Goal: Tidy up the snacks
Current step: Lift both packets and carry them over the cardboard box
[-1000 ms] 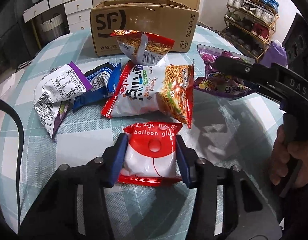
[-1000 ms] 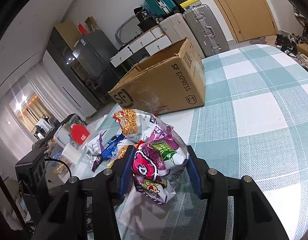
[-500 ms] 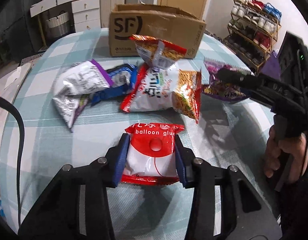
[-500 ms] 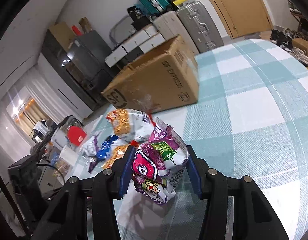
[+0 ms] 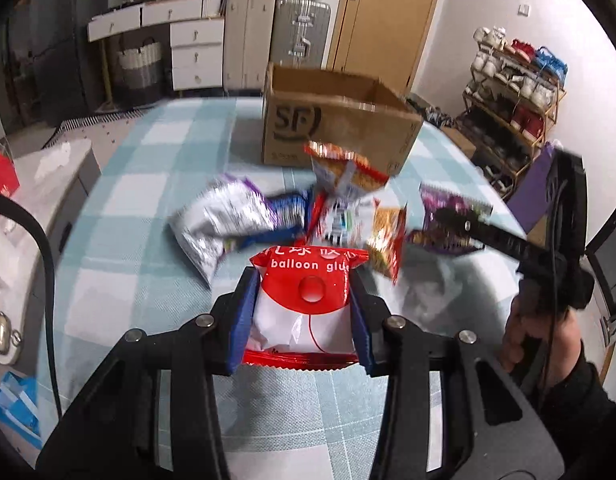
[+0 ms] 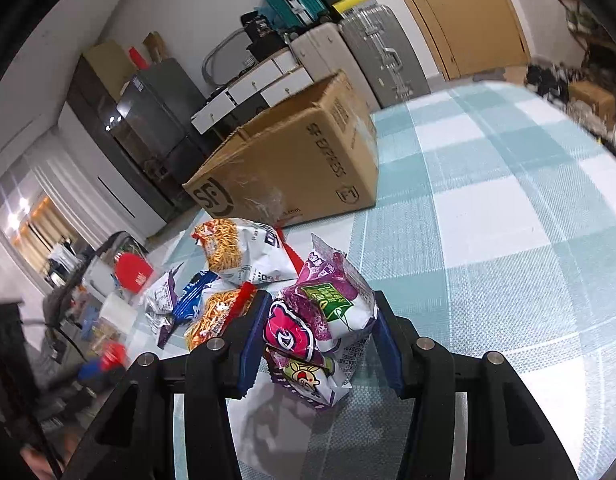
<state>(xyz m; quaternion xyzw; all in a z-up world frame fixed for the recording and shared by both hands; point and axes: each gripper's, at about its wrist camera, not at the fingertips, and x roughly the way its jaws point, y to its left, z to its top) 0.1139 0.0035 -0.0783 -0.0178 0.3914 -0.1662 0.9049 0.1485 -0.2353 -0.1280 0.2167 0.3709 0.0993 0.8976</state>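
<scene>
Both hands are loaded. The left hand-held gripper (image 5: 303, 312) is clamped on the red-and-white packet (image 5: 305, 304) printed "balloon glue". Its jaws have just been closing that last bit onto the packet's sides, and the packet sits between the blue pads, seemingly clear of the bench (image 5: 147, 264). The right hand-held gripper (image 6: 318, 344) is clamped on the purple snack bag (image 6: 320, 320), crumpled between its pads, low over the checked cloth.

The cardboard box (image 5: 332, 128) stands open-topped at the far side of the bench. The loose snacks lie between it and the grippers: a silver-and-purple bag (image 5: 215, 224), a blue bag (image 5: 287, 210) and two noodle packs (image 5: 348, 168), the nearer one (image 5: 384, 236) lying just beyond the packet.

Judgement: the step in hand is transport of two picked items to the box. Most of the sorting is not yet done.

The next move calls for:
- carrying each item above the pile and over the box rim;
- releasing only once the item is inside the opening;
- keeping the two grippers apart on approach, as the box mouth is narrow.

Risk: the thin packet may slip if the grip eases.
</scene>
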